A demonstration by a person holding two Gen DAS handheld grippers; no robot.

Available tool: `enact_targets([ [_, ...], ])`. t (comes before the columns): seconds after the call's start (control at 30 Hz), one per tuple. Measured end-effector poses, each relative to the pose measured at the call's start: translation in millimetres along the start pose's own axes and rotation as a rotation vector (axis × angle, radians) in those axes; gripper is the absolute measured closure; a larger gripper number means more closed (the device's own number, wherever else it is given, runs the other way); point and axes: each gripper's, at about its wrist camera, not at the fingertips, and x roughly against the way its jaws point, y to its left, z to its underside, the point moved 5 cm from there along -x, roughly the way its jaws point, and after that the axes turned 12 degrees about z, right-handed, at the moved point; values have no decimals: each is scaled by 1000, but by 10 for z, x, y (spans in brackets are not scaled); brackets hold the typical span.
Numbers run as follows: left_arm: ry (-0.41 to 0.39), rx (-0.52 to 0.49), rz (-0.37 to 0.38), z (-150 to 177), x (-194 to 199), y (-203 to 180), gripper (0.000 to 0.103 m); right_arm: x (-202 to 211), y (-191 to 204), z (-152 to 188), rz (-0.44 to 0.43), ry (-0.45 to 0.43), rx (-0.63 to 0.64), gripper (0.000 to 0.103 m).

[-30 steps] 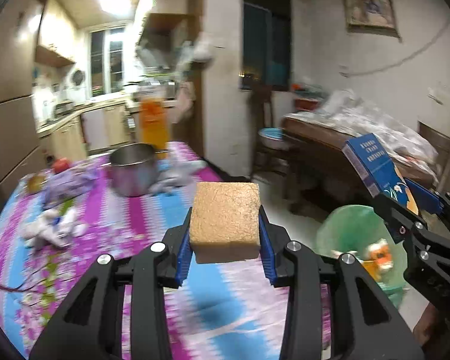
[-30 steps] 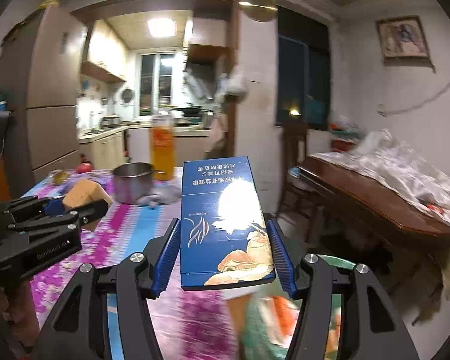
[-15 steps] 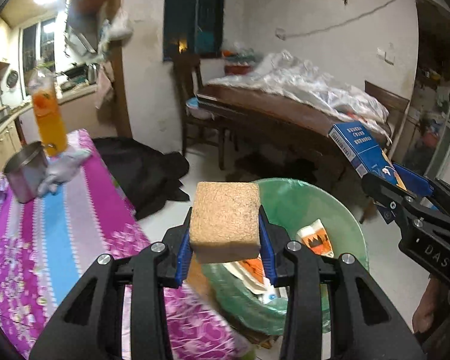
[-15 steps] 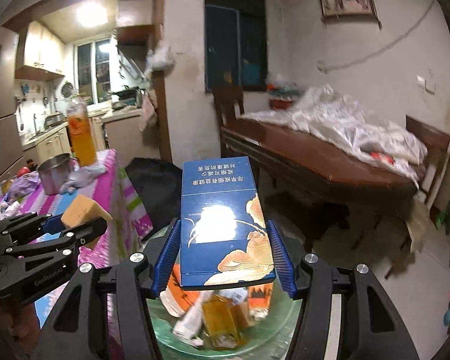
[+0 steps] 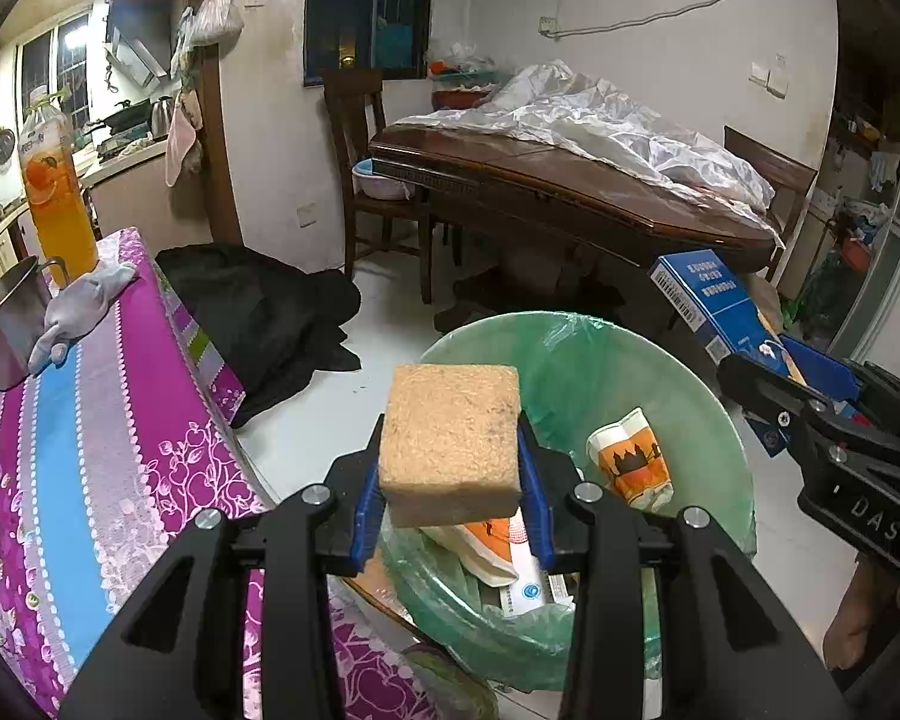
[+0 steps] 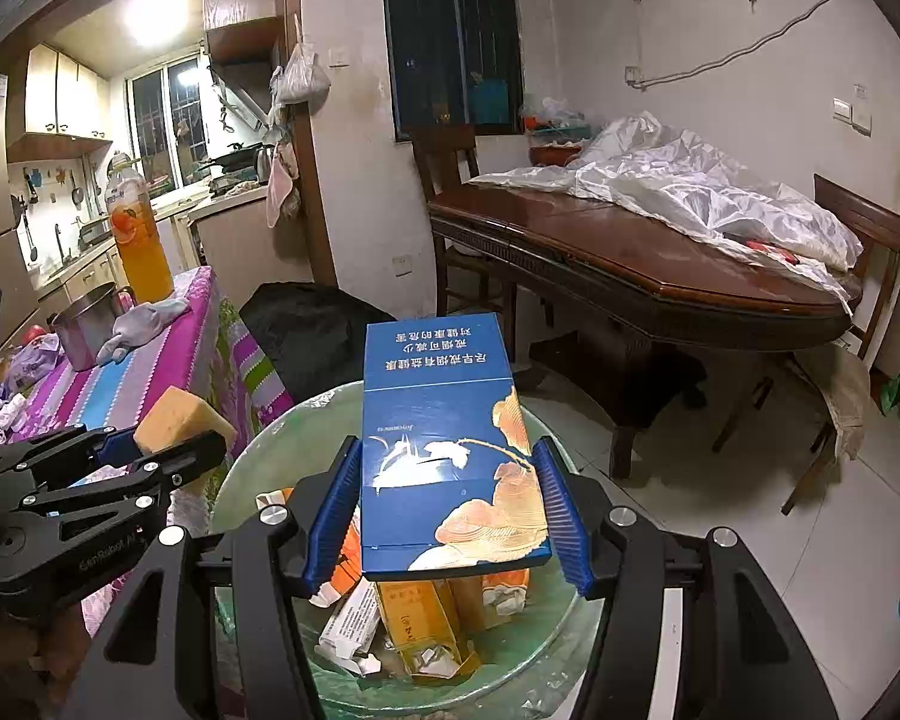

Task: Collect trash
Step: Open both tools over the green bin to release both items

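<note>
**Two wrist views, both angled down over the bin**

Left wrist view: mounted behind the left gripper point(image 5: 450, 480), looking forward and downward along its fingers. Very near the green-lined bin point(image 5: 576, 360), just below and ahead; purple-striped table point(image 5: 90, 450) along the left edge, right gripper point(image 5: 774, 384) entering from the right.

Right wrist view: mounted behind the right gripper point(image 6: 450, 510), facing the same way, tilted down, directly over the bin point(image 6: 270, 438). Left gripper point(image 6: 162, 444) entering from the left.

Shared by both: the bin, the striped table point(image 6: 150, 360), the dark wooden table point(image 5: 570, 180) point(image 6: 630, 264), the orange bottle point(image 5: 57, 204) point(image 6: 141, 240), the kitchen beyond.
</note>
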Motion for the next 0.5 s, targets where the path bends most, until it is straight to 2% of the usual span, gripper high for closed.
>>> enact_targets([
  [0.27, 1, -14, 18, -35, -58, -78, 66, -30, -10, 20, 2, 1, -9, 44],
  [0.3, 5, -14, 21, -34, -66, -91, 61, -35, -18, 17, 4, 0, -13, 44],
  [0.33, 4, -13, 16, -34, -69, -88, 51, -35, -22, 14, 6, -2, -17, 43],
  [0.4, -8, -18, 6, -42, -50, -69, 41, -40, -44, 25, 1, 0, -31, 37],
  [0.5, -8, -14, -2, -37, -46, -52, 40, -9, -71, 14, 9, -9, -45, 37],
])
